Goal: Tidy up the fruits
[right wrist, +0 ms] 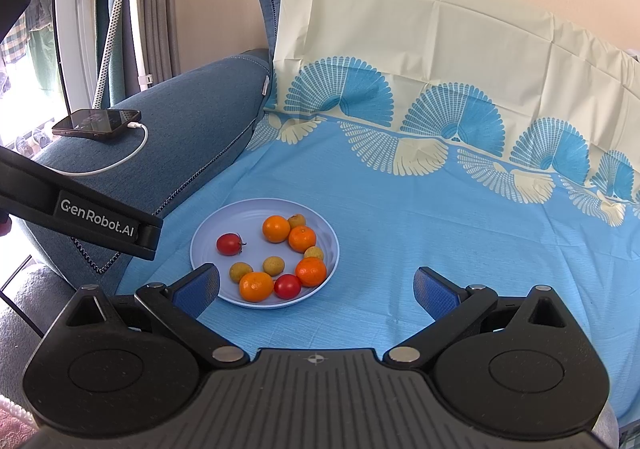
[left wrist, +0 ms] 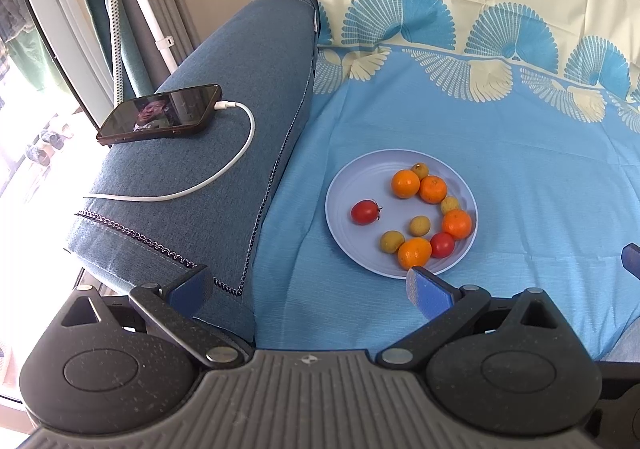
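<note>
A pale blue plate (left wrist: pixel 352 185) (right wrist: pixel 224 225) lies on a blue patterned cloth. It holds several small oranges (left wrist: pixel 405 184) (right wrist: pixel 276 229), two red tomatoes (left wrist: pixel 365 211) (right wrist: pixel 229 243) and several yellow-green round fruits (left wrist: pixel 419 226) (right wrist: pixel 273 265). My left gripper (left wrist: pixel 310 285) is open and empty, above and short of the plate's near left edge. My right gripper (right wrist: pixel 316 287) is open and empty, just short of the plate's near right edge. The left gripper's body shows in the right wrist view (right wrist: pixel 100 221) at the left.
A blue sofa armrest (left wrist: pixel 224 137) (right wrist: pixel 192 117) lies left of the cloth, with a phone (left wrist: pixel 160 115) (right wrist: pixel 98 123) and its white charging cable (left wrist: pixel 224 173) on it. The cloth (left wrist: pixel 520 189) (right wrist: pixel 440 229) runs up the backrest. A window and curtains are at far left.
</note>
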`<state>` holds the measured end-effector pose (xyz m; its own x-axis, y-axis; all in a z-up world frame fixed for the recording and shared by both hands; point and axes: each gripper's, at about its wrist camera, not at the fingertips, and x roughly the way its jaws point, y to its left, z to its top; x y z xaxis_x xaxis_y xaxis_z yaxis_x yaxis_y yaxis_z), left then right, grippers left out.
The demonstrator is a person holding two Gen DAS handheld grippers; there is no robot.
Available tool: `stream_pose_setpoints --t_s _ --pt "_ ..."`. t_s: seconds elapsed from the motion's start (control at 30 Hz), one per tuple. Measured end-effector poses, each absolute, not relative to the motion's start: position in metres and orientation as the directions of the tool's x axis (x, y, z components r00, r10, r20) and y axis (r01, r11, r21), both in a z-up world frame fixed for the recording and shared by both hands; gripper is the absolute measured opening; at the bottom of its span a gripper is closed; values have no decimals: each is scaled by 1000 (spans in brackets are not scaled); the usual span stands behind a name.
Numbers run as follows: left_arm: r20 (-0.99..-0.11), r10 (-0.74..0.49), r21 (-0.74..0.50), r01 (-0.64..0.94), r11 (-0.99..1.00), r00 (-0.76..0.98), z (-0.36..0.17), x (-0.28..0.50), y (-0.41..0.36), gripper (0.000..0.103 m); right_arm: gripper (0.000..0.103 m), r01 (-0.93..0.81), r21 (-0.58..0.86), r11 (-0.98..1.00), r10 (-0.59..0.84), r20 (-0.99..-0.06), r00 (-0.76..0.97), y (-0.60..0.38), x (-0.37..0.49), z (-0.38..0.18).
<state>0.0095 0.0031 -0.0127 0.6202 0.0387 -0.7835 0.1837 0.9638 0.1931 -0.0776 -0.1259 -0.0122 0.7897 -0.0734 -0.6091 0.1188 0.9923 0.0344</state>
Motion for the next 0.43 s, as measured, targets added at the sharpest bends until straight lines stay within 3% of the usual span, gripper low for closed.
stream_pose_setpoints --t_s 0.43 --pt "-775 54 210 176 962 629 -14 9 3 103 102 121 37 992 -73 -611 788 -126 -78 -13"
